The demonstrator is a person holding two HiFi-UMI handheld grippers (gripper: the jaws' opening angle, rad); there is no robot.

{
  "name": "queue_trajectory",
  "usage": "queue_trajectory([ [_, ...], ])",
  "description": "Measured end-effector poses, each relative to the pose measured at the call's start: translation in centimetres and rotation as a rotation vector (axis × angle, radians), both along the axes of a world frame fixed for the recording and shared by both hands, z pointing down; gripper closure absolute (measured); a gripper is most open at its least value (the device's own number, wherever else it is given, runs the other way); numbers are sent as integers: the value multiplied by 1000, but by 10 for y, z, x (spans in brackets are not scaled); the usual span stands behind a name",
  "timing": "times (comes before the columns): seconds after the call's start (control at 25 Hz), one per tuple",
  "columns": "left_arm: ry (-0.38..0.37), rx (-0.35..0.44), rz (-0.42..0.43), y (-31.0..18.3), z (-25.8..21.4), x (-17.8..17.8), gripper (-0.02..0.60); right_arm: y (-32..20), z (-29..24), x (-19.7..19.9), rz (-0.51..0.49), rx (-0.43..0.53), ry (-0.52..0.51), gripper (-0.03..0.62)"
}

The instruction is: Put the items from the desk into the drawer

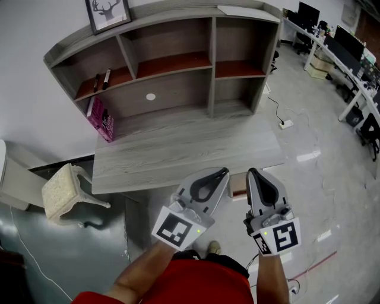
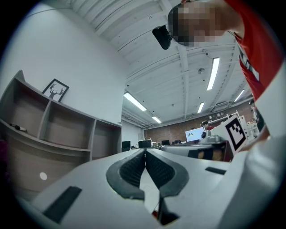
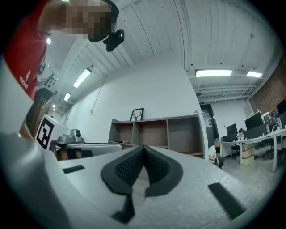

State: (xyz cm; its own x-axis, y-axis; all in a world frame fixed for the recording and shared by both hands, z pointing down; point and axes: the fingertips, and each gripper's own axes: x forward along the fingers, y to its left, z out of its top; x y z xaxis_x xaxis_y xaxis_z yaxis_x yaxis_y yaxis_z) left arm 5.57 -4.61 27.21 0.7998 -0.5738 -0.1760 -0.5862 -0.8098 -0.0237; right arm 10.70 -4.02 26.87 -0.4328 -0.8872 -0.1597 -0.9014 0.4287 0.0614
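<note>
Left claw [image 2: 145, 156] closed, empty, shelf unit [image 2: 49, 134] at left, framed deer picture [image 2: 55, 90] on top

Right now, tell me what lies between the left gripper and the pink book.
Only bare desktop: in the head view, nothing sits on the wood between the left gripper and the pink book at its back left.

place: you're in an open-plan office, no question | far side: long white tables [image 1: 355, 89] lined with dark monitors [image 1: 308, 13] and rolling chairs [image 1: 369, 126] | overhead: strip lights [image 2: 213, 74], brick wall [image 2: 176, 132] at the back | underfoot: shiny grey floor [image 1: 314, 178] with a power strip [image 1: 285, 124] | in front of you: wooden desk [image 1: 178, 151], shelf unit [image 1: 172, 83], framed deer picture [image 1: 108, 12]
</note>
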Motion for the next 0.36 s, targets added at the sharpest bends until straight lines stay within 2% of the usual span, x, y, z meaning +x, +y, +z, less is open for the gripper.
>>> queue_trajectory([
  [0.36,-6,6,-3,5,-2,-1,572,4,-1,-1,3,2,1,592],
])
